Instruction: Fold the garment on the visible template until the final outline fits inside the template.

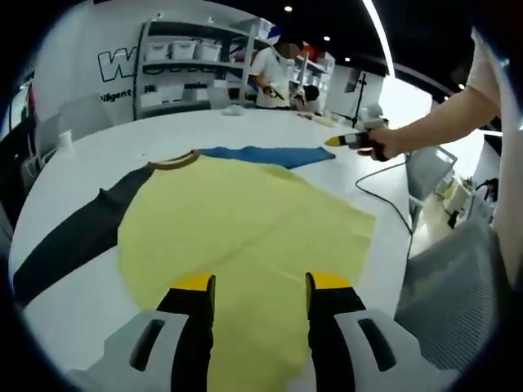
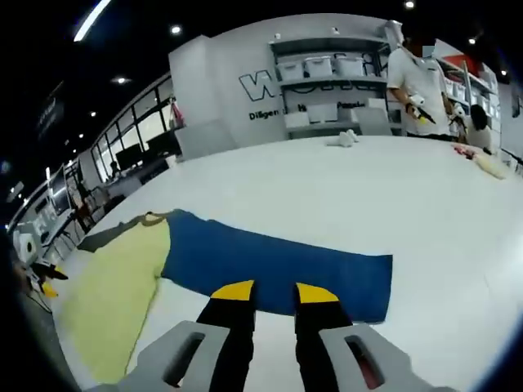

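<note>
I see the garment (image 1: 245,237) lying flat on the white surface (image 1: 90,151), yellow body toward me, dark sleeve one side, blue sleeve (image 2: 278,269) the other. My left gripper (image 1: 260,286) hovers over the yellow cloth, fingers apart, empty; my right gripper (image 2: 274,292) sits above the blue sleeve, fingers apart, empty

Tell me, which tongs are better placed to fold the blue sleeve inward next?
Right, probably. The right tongs, open, hover directly at the blue sleeve, while the left tongs, also open, hang over the yellow body.
</note>
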{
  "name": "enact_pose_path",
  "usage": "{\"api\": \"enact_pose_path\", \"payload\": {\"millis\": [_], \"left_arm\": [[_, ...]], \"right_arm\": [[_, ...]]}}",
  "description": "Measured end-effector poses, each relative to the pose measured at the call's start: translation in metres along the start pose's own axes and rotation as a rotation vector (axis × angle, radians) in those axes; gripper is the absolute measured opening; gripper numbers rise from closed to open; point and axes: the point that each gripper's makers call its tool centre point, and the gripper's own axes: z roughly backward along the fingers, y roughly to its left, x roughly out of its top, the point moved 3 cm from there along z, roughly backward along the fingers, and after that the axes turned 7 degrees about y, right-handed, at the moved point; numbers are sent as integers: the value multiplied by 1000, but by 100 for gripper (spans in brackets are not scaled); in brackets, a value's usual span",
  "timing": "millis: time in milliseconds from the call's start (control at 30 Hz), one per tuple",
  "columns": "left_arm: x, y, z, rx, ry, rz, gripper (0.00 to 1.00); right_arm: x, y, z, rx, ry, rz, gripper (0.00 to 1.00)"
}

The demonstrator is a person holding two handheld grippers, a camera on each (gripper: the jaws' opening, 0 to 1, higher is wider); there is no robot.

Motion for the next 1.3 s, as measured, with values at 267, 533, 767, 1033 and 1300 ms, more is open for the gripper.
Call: {"api": "enact_pose_path", "payload": {"millis": [267, 533, 767, 1033, 1300], "left_arm": [[-2, 16, 10, 40, -35, 52, 43], [-8, 36, 24, 88, -66, 113, 43], [-19, 46, 32, 107, -64, 137, 43], [-39, 55, 37, 135, -25, 183, 41], [-62, 54, 42, 143, 55, 198, 40]], "right_arm": [[-3, 46, 5, 88, -28, 66, 21], [-26, 101, 9, 196, 9, 163, 22], [-50, 125, 11, 259, 55, 225, 22], [-84, 152, 21, 315, 115, 271, 20], [-113, 165, 32, 349, 170, 313, 18]]}}
